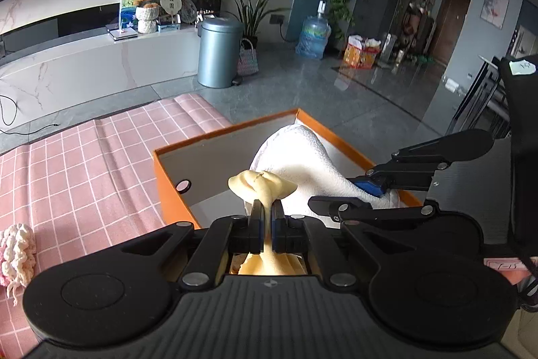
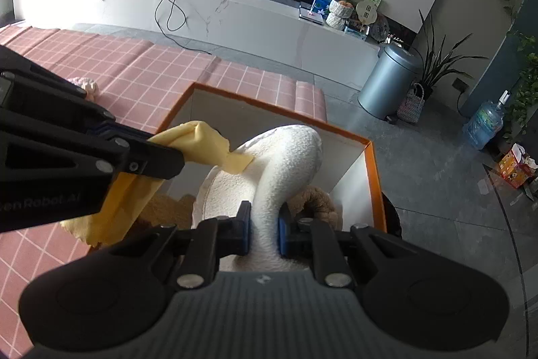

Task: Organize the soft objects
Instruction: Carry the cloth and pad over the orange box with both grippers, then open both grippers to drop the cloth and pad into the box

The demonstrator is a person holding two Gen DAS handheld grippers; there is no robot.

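My left gripper (image 1: 266,207) is shut on a yellow cloth (image 1: 260,185), held over the near edge of the orange box (image 1: 175,190). It also shows in the right wrist view (image 2: 168,153), with the yellow cloth (image 2: 205,145) bunched at its tip. My right gripper (image 2: 264,219) is shut on a white fluffy soft item (image 2: 285,157) inside the orange box (image 2: 375,170). The right gripper (image 1: 370,187) enters from the right in the left wrist view, pinching the white item (image 1: 302,153). A brown plush toy (image 2: 316,201) lies in the box beside it.
The box stands on a pink checked cloth (image 1: 84,164). A pink and white knitted item (image 1: 15,254) lies on that cloth at the left, and also shows in the right wrist view (image 2: 85,86). A grey bin (image 1: 218,51) and a white low cabinet (image 1: 84,66) stand beyond.
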